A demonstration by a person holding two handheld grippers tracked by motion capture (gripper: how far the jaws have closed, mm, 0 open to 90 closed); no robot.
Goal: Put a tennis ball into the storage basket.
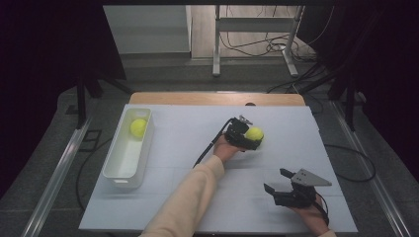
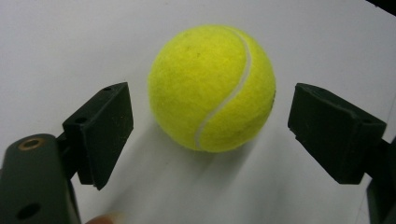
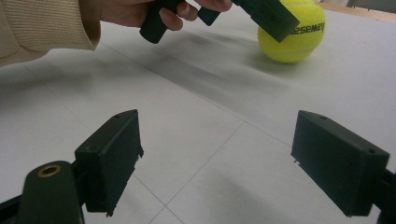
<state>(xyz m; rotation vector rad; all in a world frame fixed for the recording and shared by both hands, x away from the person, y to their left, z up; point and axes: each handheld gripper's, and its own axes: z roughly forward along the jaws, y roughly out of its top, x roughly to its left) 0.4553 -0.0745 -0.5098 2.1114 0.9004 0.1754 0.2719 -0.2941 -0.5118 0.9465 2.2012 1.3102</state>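
Note:
A yellow tennis ball (image 1: pixel 254 133) lies on the white table top right of centre. My left gripper (image 1: pixel 251 137) is down at the ball with one jaw on each side. In the left gripper view the ball (image 2: pixel 212 88) sits between the black pads with a gap on both sides, so the left gripper (image 2: pixel 212 119) is open. My right gripper (image 1: pixel 274 179) hovers near the front right of the table, open and holding nothing. From the right gripper view (image 3: pixel 217 140) the same ball (image 3: pixel 292 35) rests farther off, beside the other hand (image 3: pixel 135 11).
A white oblong bin (image 1: pixel 146 148) stands at the table's left with a second yellow tennis ball (image 1: pixel 138 127) inside its far end. A sleeved forearm (image 1: pixel 190 197) crosses the table's front middle. Black cables trail from both grippers.

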